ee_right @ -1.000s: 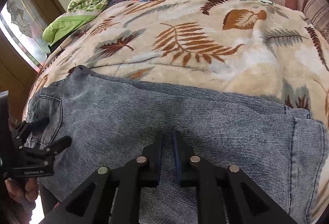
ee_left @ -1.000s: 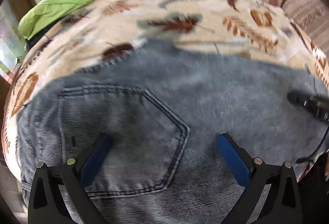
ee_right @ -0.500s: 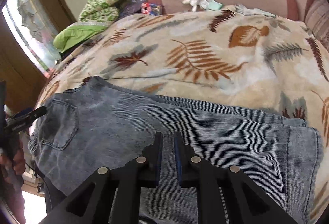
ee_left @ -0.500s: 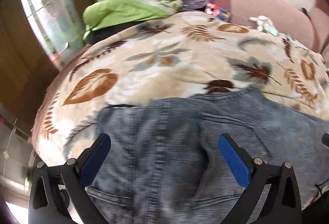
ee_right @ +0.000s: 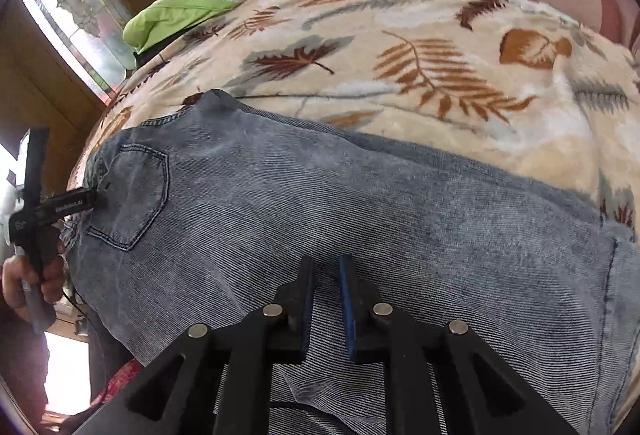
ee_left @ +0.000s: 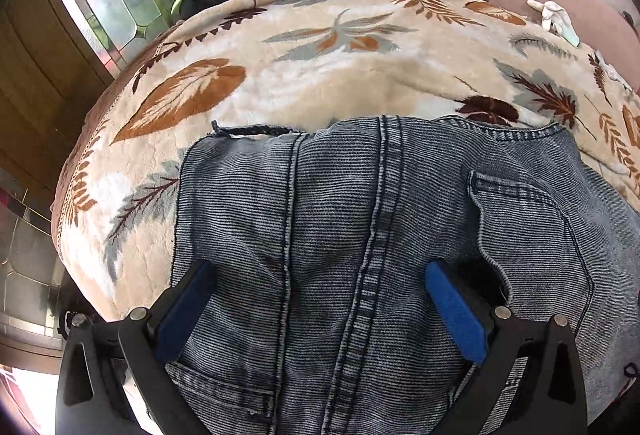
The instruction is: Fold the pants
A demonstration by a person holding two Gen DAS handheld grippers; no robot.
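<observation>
pants [ee_right: 360, 203] flat across leaf blanket [ee_right: 440, 75], halved lengthwise | left gripper [ee_left: 320, 299] spread wide astride waistband, ready to pinch | right gripper [ee_right: 325, 287] near-closed, pinching near-edge denim, likely anchoring fold

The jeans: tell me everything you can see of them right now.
The jeans are faded blue-grey denim, lying flat lengthwise across the leaf-print blanket, already folded leg over leg. A back pocket faces up at the waist end, the hem lies opposite. The open left tool straddles the waistband seams; the right tool pinches the near edge mid-leg.
</observation>
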